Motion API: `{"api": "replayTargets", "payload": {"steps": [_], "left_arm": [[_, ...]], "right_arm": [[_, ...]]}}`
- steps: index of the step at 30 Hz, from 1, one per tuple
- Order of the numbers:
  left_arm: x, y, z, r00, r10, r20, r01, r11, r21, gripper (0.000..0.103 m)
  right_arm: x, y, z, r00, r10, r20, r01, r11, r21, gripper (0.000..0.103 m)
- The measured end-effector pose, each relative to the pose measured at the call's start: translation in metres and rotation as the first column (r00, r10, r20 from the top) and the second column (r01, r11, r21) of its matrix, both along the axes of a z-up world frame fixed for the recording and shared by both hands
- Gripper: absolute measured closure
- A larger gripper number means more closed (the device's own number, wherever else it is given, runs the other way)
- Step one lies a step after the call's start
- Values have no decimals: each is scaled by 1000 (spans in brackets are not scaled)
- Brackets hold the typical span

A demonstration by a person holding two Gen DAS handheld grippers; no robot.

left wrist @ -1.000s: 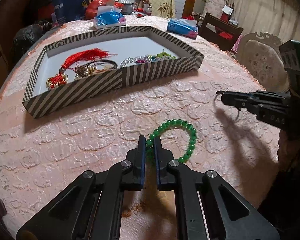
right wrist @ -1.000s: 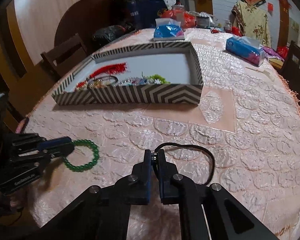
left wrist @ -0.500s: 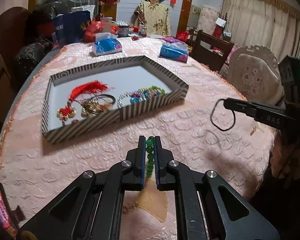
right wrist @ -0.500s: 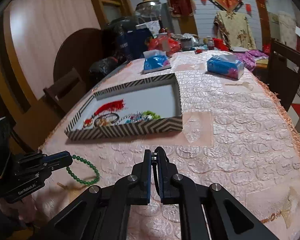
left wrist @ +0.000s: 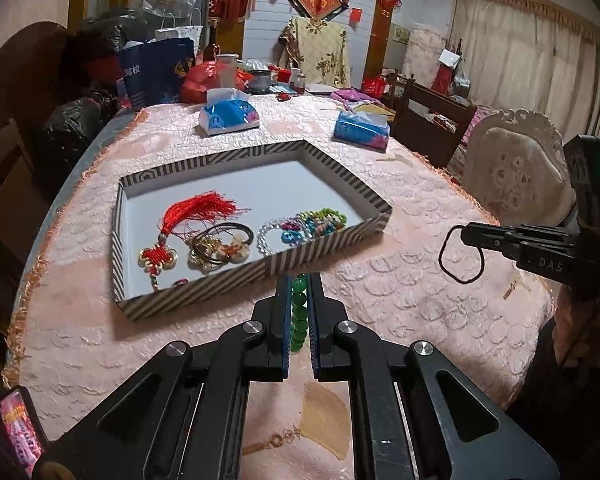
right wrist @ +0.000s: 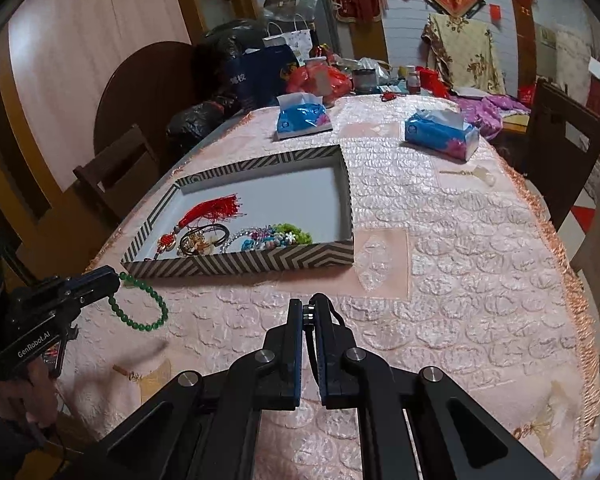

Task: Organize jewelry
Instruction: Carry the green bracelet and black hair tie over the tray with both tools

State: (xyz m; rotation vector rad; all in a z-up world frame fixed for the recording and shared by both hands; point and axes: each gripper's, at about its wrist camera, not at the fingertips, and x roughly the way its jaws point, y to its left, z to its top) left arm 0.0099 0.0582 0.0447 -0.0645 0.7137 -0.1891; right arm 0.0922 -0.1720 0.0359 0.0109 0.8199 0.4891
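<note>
My left gripper [left wrist: 299, 280] is shut on a green bead bracelet [left wrist: 299, 312], held in the air just in front of the striped box [left wrist: 228, 280]; the bracelet hangs from it in the right wrist view [right wrist: 148, 304]. My right gripper [right wrist: 309, 308] is shut on a black hair tie [left wrist: 460, 256], lifted off the table to the right of the box. The box [right wrist: 240, 266] holds a red tassel knot [left wrist: 188, 216], dark bangles [left wrist: 220, 244] and colourful bead bracelets [left wrist: 304, 224].
Two blue tissue packs [left wrist: 228, 116] [left wrist: 362, 130] lie behind the box on the pink tablecloth [left wrist: 400, 292]. Bags and jars crowd the far edge. Chairs stand at the left [right wrist: 120, 168] and right [left wrist: 516, 176]. A phone [left wrist: 18, 428] lies at the near left.
Both grippers rose from the table, the left lifting the green bracelet and the right lifting the black hair tie. The box now sits lower and farther in both views.
</note>
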Motion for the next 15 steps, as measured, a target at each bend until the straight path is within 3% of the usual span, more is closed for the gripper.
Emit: {"api": "replayTargets", "payload": {"steps": [15], "left_arm": [[66, 43, 31, 993, 113, 32, -112, 993, -21, 97]], "right_arm": [[50, 19, 24, 1000, 15, -11, -14, 999, 47, 98]]}}
